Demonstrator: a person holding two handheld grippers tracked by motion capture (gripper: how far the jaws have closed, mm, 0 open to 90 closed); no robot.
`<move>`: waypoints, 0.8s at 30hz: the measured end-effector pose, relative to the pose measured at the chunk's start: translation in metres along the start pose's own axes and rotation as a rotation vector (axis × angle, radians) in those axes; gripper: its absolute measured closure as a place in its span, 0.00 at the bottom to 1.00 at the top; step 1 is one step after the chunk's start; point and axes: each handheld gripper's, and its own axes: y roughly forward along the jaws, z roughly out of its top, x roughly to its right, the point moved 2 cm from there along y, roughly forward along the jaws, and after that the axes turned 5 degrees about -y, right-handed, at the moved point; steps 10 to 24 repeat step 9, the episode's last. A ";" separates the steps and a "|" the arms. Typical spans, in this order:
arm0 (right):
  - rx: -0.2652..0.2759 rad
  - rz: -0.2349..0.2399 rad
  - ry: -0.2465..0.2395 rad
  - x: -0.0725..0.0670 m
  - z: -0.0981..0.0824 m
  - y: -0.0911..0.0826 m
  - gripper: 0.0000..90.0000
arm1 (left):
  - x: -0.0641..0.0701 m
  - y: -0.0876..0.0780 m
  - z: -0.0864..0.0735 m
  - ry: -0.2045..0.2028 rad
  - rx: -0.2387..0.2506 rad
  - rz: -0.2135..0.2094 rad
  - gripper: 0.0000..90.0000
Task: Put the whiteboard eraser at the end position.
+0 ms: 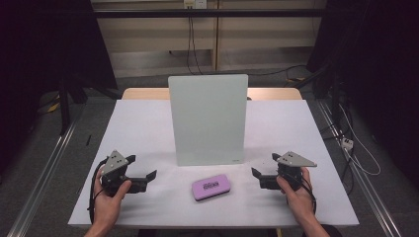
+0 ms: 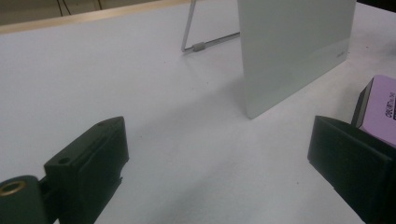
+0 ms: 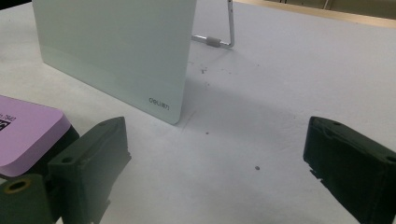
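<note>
A pale green-white board [image 1: 208, 118] stands upright on a wire stand at the middle of the white table [image 1: 143, 123]. In front of it lies a purple eraser [image 1: 211, 186] with a black base. My left gripper [image 1: 144, 169] rests at the front left, held by a hand, jaws wide apart and empty. My right gripper [image 1: 264, 168] sits at the front right, also open and empty. The left gripper view has the board [image 2: 294, 46] ahead and the eraser [image 2: 380, 109] at the right. In the right gripper view the board [image 3: 116, 51] is ahead and the eraser [image 3: 28, 135] at the left.
The board's wire stand [image 2: 205, 44] reaches back behind it, also seen as the stand [image 3: 217, 39]. A wooden table edge [image 1: 148, 93] runs along the far side. Cables [image 1: 353, 148] lie on the floor to the right.
</note>
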 end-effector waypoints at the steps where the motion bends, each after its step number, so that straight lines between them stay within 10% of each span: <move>1: 0.000 0.001 0.000 0.000 0.000 0.000 0.08 | 0.000 0.000 0.000 0.000 0.000 0.000 0.06; 8: 0.000 0.001 0.008 0.001 0.000 0.000 0.08 | -0.007 0.000 -0.005 -0.063 -0.011 -0.001 0.06; 24: 0.000 0.002 0.013 0.001 0.000 0.000 0.08 | -0.007 0.000 -0.005 -0.063 -0.011 -0.001 0.06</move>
